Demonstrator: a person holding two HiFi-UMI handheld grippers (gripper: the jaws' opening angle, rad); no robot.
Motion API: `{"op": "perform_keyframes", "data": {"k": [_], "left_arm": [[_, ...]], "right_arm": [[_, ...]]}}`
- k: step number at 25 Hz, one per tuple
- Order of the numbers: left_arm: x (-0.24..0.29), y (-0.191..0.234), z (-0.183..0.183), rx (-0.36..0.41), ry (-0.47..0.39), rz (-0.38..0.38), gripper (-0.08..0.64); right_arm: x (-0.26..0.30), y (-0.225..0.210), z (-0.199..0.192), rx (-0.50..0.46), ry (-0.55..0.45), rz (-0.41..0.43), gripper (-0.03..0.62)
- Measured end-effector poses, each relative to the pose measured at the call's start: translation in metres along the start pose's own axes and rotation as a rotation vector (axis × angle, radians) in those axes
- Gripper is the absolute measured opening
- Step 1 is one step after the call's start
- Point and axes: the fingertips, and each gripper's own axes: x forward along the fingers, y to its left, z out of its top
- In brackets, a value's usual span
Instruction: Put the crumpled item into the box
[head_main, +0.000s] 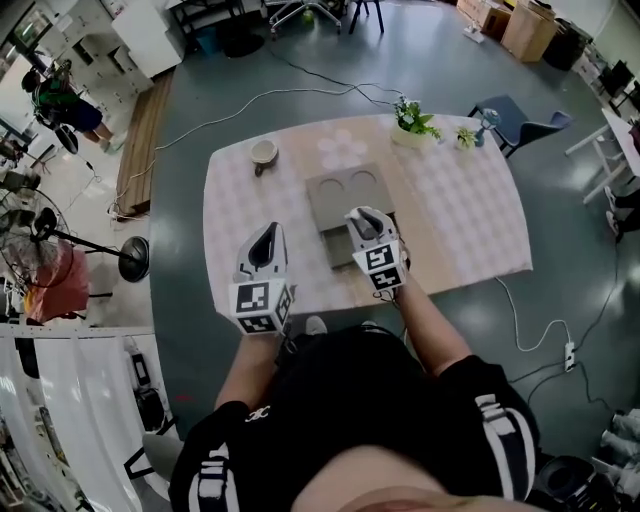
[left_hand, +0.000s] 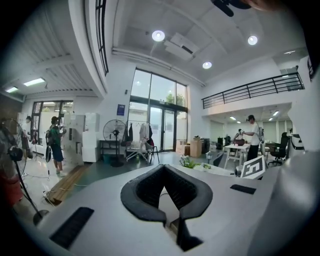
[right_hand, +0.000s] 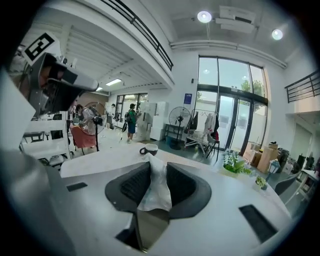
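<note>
Crumpled item (right_hand: 155, 191): one, white, thin and wrinkled. It stands upright between the jaws of the right gripper (right_hand: 156, 166). Both pads are clenched on it, its top pokes a little past the tips, and its lower end flares out toward the gripper body. It is in the grip, not lying in the box.

Grippers: two, each with one marker cube at its near end.
- The left gripper (left_hand: 163, 168) is beside the right one, on its left and slightly nearer the person.
- Its jaws meet at the tips with nothing between them.
- In the head view it sits over the near part of the table (head_main: 470, 220), which is covered with a pale checked cloth.

Box (head_main: 320, 215): one, gray and shallow.
- It lies under and just beyond the right gripper, ahead and to the right of the left gripper.
- Two round recesses show in its far half.
- The right gripper covers part of its near half; how high it is above the box cannot be told.

Farther out:
- One cup (head_main: 264, 152) stands beyond the left gripper, near the table's far edge.
- Two small potted plants stand at the far edge, beyond and to the right of the right gripper: a larger one (head_main: 413, 121) and a smaller one (head_main: 466, 137).
- One dark chair (head_main: 520, 122) stands past the plants, off the table.
</note>
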Motion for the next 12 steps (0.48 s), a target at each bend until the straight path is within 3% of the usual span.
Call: {"op": "perform_keyframes", "data": {"k": [6, 12], "left_arm": [[-0.008, 0.009, -0.008, -0.008, 0.009, 0.039, -0.003], [-0.016, 0.015, -0.013, -0.014, 0.019, 0.067, -0.003]], "right_arm": [[0.021, 0.006, -0.056, 0.068, 0.124, 0.026, 0.101], [0.035, 0.015, -0.110, 0.076, 0.276, 0.063, 0.104]]}}
